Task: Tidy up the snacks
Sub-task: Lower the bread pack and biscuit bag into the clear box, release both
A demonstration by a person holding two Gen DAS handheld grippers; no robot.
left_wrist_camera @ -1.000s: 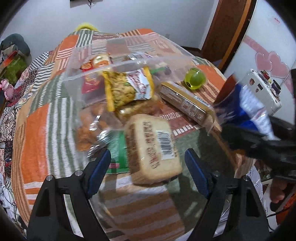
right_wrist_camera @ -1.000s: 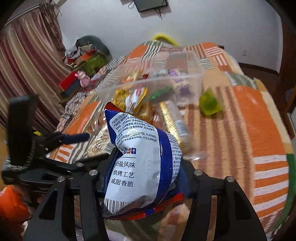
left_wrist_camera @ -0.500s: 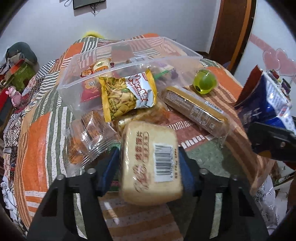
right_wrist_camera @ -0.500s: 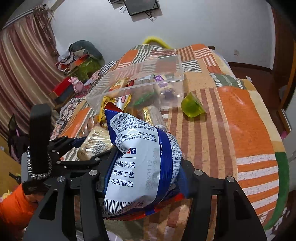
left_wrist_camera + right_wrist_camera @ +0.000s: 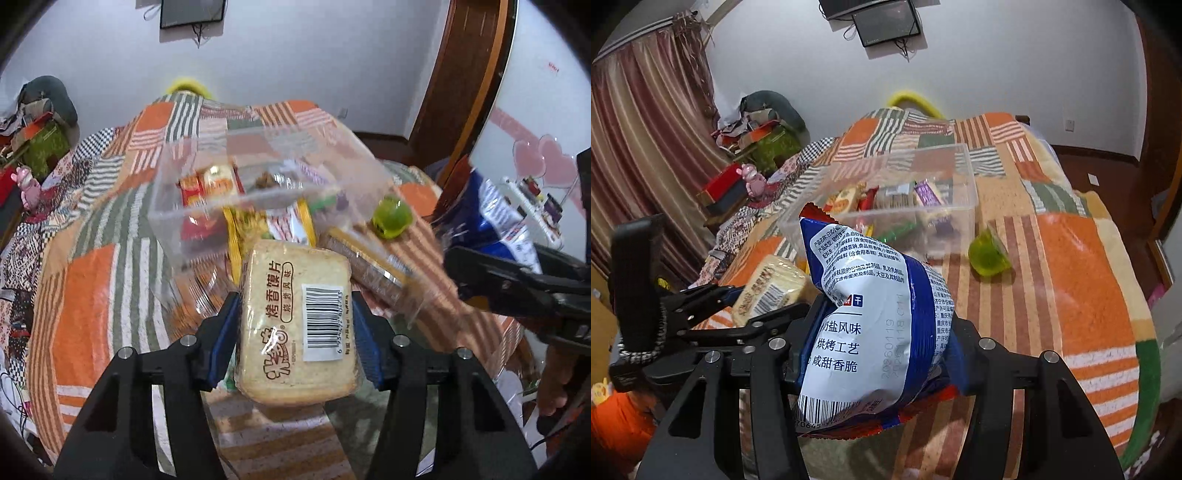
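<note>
My left gripper [image 5: 293,299] is shut on a beige pack of toast slices [image 5: 295,325] with a barcode label, held off the quilt. My right gripper [image 5: 882,332] is shut on a blue and white snack bag [image 5: 871,314], also held up. In the right wrist view the toast pack [image 5: 768,284] shows at the left between the other gripper's fingers. A clear plastic bin [image 5: 166,229] with several small snacks stands beyond both grippers. A yellow snack bag [image 5: 266,225] and a long biscuit pack [image 5: 369,266] lie in front of it.
A green jelly cup [image 5: 988,258] lies on the striped patchwork quilt [image 5: 1071,277] to the right of the bin [image 5: 971,184]. Clutter and a curtain [image 5: 646,166] are at the far left. A wooden door frame [image 5: 461,92] stands on the right.
The left jaws closed on the toast pack and lifted it off the quilt. The right gripper rose slightly, still holding the blue bag.
</note>
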